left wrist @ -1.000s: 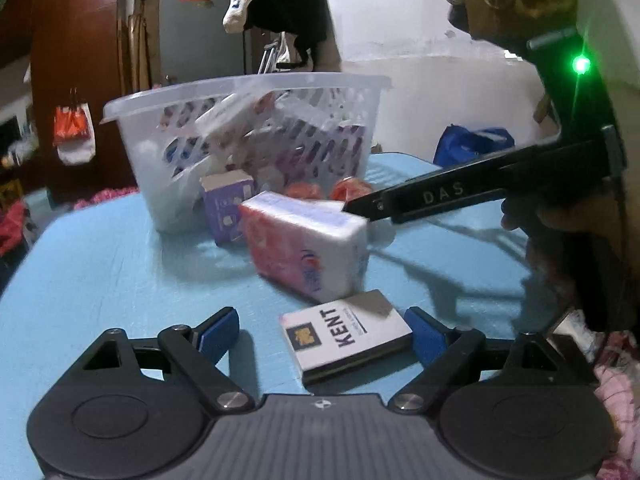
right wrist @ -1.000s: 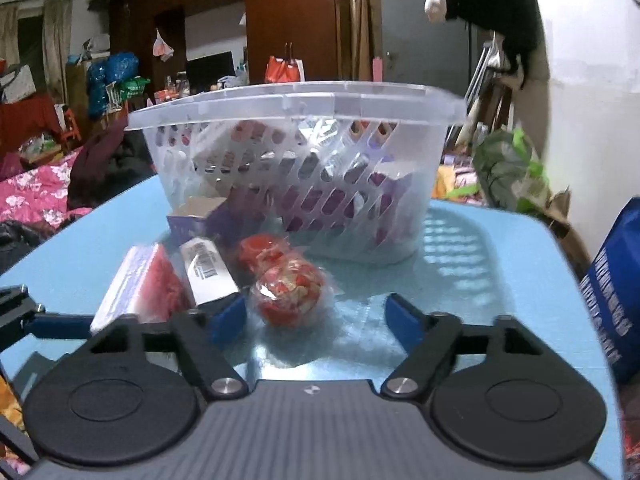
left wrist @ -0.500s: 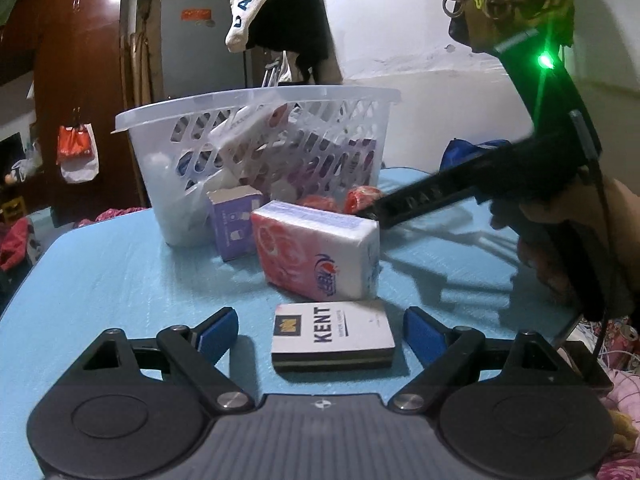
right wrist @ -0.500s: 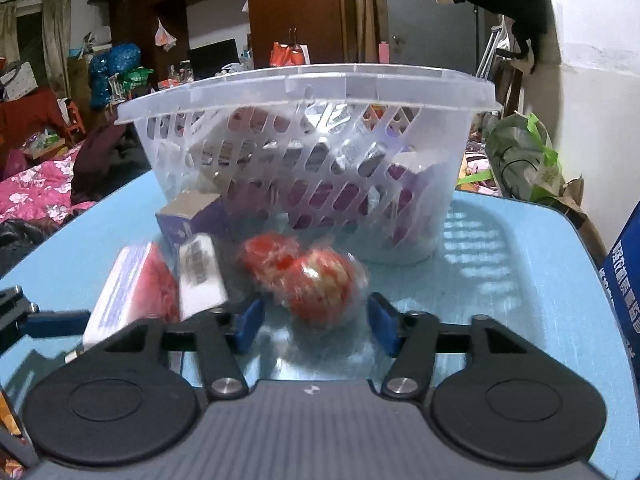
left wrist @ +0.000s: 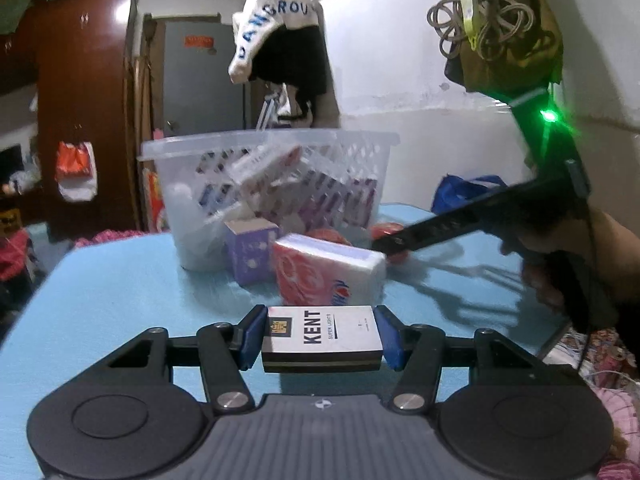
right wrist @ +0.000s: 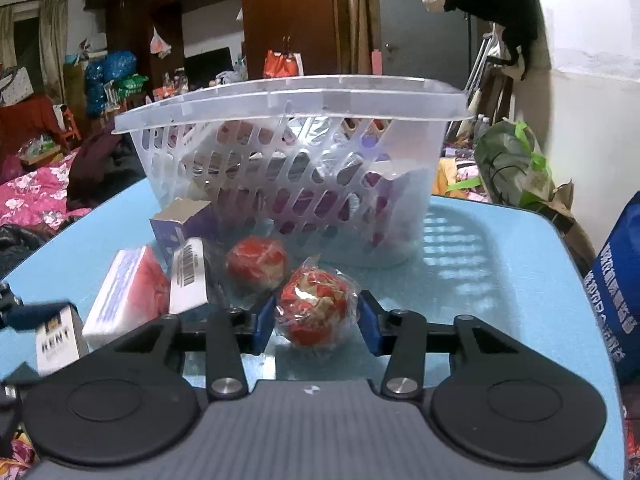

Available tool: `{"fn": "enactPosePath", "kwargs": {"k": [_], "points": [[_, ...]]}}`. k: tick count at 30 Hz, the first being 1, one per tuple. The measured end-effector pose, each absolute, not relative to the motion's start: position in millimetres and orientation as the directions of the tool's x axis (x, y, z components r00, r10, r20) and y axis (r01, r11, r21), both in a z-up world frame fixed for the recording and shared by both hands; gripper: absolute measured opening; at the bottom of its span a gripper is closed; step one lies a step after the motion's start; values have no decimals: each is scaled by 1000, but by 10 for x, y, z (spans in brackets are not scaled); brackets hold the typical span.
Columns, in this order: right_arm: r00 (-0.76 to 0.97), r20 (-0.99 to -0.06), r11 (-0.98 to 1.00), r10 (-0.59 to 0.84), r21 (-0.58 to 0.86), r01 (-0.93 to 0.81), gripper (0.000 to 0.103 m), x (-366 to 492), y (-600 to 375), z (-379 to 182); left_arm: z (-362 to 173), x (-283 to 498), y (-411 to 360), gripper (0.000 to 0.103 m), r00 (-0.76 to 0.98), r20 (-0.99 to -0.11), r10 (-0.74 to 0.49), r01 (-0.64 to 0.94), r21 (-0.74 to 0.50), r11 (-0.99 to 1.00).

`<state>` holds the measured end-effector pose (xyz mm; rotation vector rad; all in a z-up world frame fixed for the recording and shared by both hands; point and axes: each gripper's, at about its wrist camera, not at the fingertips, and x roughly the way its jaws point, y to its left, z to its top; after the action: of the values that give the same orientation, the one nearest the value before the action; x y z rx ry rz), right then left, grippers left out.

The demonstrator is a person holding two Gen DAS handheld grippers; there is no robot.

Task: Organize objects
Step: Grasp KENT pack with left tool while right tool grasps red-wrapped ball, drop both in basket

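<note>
My left gripper (left wrist: 320, 338) is shut on a white KENT cigarette pack (left wrist: 320, 332), held just above the blue table (left wrist: 112, 296). The pack also shows in the right wrist view (right wrist: 56, 338). My right gripper (right wrist: 316, 322) is shut on a red wrapped ball (right wrist: 316, 312), lifted slightly. A second red ball (right wrist: 256, 262) lies behind it. A pink tissue pack (left wrist: 328, 274) and a purple box (left wrist: 250, 250) lie before the clear plastic basket (left wrist: 272, 148), which holds several packets.
A blue bag (right wrist: 618, 280) stands at the table's right edge. A green-taped bundle (right wrist: 512, 168) sits beyond the far edge. The basket (right wrist: 288, 100) fills the back middle of the table. A barcode-labelled packet (right wrist: 188, 272) lies beside the tissue pack (right wrist: 128, 292).
My left gripper closed on the KENT pack and lifted it. My right gripper closed on the near red ball and raised it slightly.
</note>
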<state>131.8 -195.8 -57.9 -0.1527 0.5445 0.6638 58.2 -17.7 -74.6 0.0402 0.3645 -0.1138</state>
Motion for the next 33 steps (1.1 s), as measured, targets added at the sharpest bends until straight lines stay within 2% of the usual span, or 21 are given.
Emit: {"fn": "enactPosePath", "kwargs": {"k": [8, 13, 15, 17, 21, 22, 24, 26, 28, 30, 33], "points": [[658, -454, 760, 600, 68, -646, 47, 1201, -2077, -309, -532, 591, -21, 61, 940, -319, -124, 125, -17, 992], [699, -312, 745, 644, 50, -665, 48, 1167, -2024, 277, 171, 956, 106, 61, 957, -248, -148, 144, -34, 989], [713, -299, 749, 634, 10, -662, 48, 1341, -1847, 511, 479, 1270, 139, 61, 963, -234, -133, 127, -41, 991], [755, -290, 778, 588, -52, -626, 48, 1571, -1651, 654, 711, 1645, 191, 61, 960, -264, -98, 86, -55, 995], [764, -347, 785, 544, -111, -610, 48, 1973, -1386, 668, 813, 2231, 343, 61, 940, -335, -71, 34, -115, 993], [766, -361, 785, 531, -129, -605, 51, 2038, -1338, 634, 777, 2313, 352, 62, 939, -337, -67, 29, -116, 993], [772, -382, 789, 508, -153, -595, 61, 2112, -1276, 552, 654, 2474, 331, 76, 919, -392, -48, 14, -89, 996], [780, -372, 793, 503, -162, -588, 89, 2011, -1327, 504, 555, 2449, 338, 76, 910, -413, -44, 4, -98, 995], [783, -337, 789, 523, -154, -594, 95, 1815, -1488, 483, 512, 2250, 351, 77, 926, -374, -58, 20, -105, 994], [772, -323, 792, 548, -95, -603, 101, 1658, -1697, 457, 462, 2023, 320, 87, 937, -344, -65, 37, -88, 995], [736, -336, 779, 588, -9, -627, 103, 1457, -1974, 248, 255, 1665, 213, 91, 942, -323, -94, 79, -60, 995]]}}
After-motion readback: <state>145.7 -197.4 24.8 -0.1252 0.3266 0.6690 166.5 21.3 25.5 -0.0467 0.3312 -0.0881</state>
